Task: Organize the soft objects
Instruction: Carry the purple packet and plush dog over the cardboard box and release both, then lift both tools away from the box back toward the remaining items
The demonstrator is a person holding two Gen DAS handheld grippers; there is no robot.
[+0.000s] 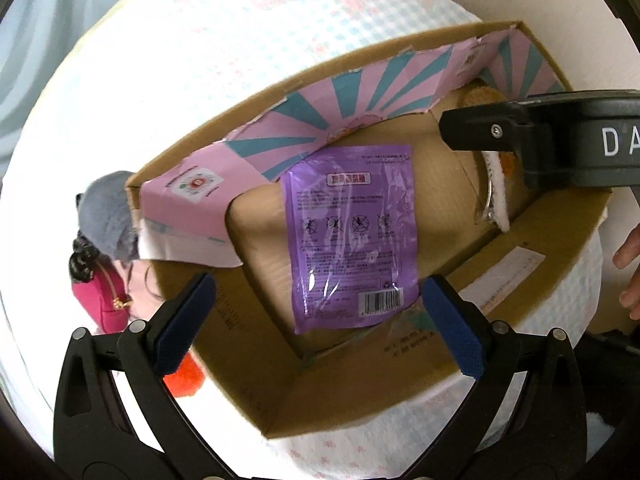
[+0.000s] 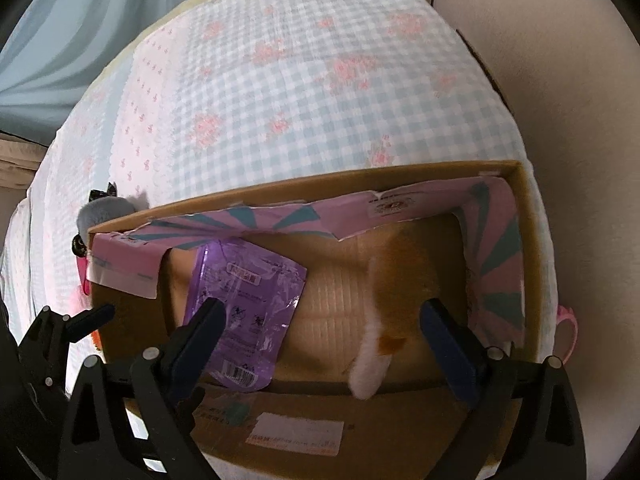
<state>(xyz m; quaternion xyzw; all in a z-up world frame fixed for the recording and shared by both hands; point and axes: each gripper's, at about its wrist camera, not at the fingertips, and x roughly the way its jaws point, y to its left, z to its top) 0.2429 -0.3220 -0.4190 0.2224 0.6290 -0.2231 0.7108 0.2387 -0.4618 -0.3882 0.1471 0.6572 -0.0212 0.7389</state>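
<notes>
Both claws, left (image 1: 316, 320) and right (image 2: 322, 340), are hanging released over the box (image 2: 400, 420); the plush (image 2: 394, 300) is looking light and squashy, best pinched mid-body.

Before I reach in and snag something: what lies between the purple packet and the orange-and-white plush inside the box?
Only bare corrugated cardboard floor separates purple packet from plush, per right wrist view.

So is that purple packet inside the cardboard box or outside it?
Inside. The purple packet lies flat on the floor of the open cardboard box, walls rising around it, beside an orange and white plush toy.
</notes>
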